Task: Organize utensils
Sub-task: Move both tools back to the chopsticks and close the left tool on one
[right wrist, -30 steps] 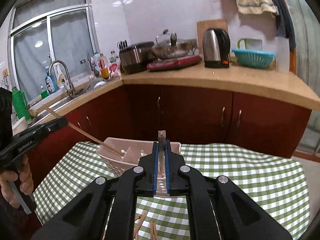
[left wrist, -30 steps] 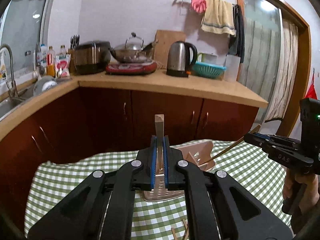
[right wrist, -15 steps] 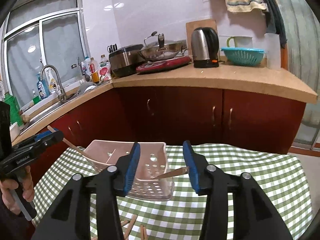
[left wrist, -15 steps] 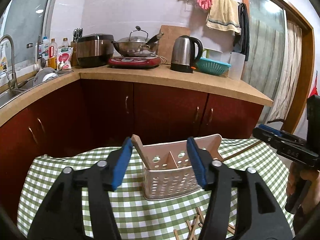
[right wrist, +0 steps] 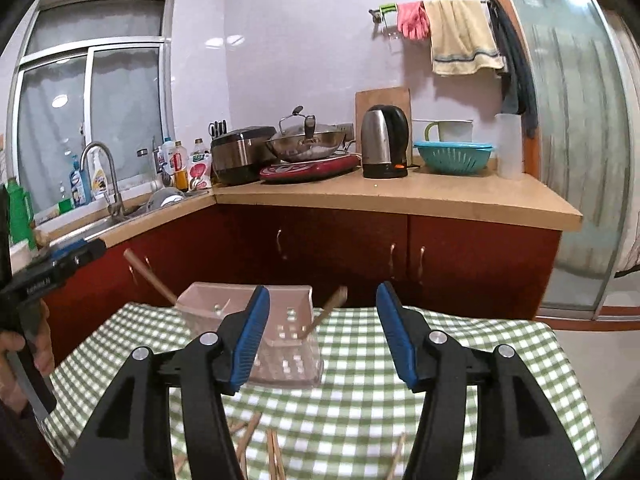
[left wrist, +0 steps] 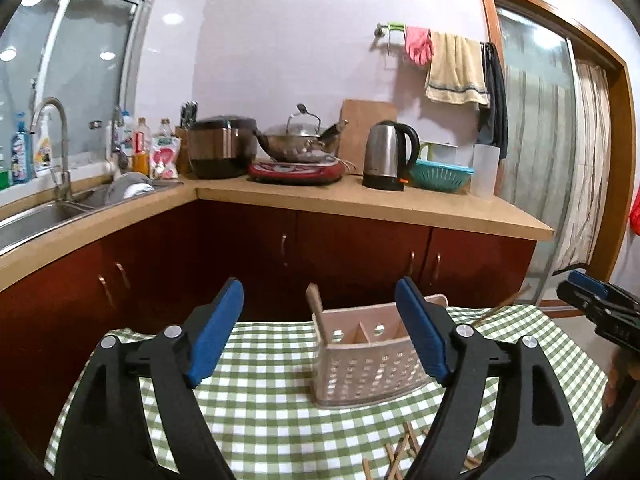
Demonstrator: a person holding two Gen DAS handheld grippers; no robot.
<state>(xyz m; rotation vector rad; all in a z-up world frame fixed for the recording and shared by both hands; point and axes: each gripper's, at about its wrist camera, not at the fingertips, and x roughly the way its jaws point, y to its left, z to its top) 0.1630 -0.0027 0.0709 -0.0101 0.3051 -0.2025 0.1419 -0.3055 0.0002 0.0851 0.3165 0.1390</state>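
A pale pink perforated utensil basket (left wrist: 368, 364) (right wrist: 288, 344) stands on the green checked tablecloth (left wrist: 260, 400). Two wooden chopsticks lean in it, one at its left corner (left wrist: 316, 308) (right wrist: 148, 276) and one poking out on the right (left wrist: 504, 304) (right wrist: 328, 308). My left gripper (left wrist: 318, 292) (right wrist: 92, 246) hangs in front of the basket, its jaws opening with nothing between them. My right gripper (right wrist: 323, 292) (left wrist: 576, 284) is also opening and holds nothing. Several loose chopsticks (left wrist: 400, 452) (right wrist: 248, 436) lie on the cloth near me.
Beyond the table's far edge are dark red cabinets (left wrist: 360, 256) under a wooden counter (right wrist: 440, 196) with a kettle (left wrist: 390, 156), a wok, a rice cooker and a teal colander. A sink (left wrist: 48, 212) sits at the left. A hand (right wrist: 40, 344) grips the left tool.
A second ago each gripper was shut on a chopstick over the basket. Both have opened, the chopsticks now rest in the basket, and both grippers have drawn back from it.
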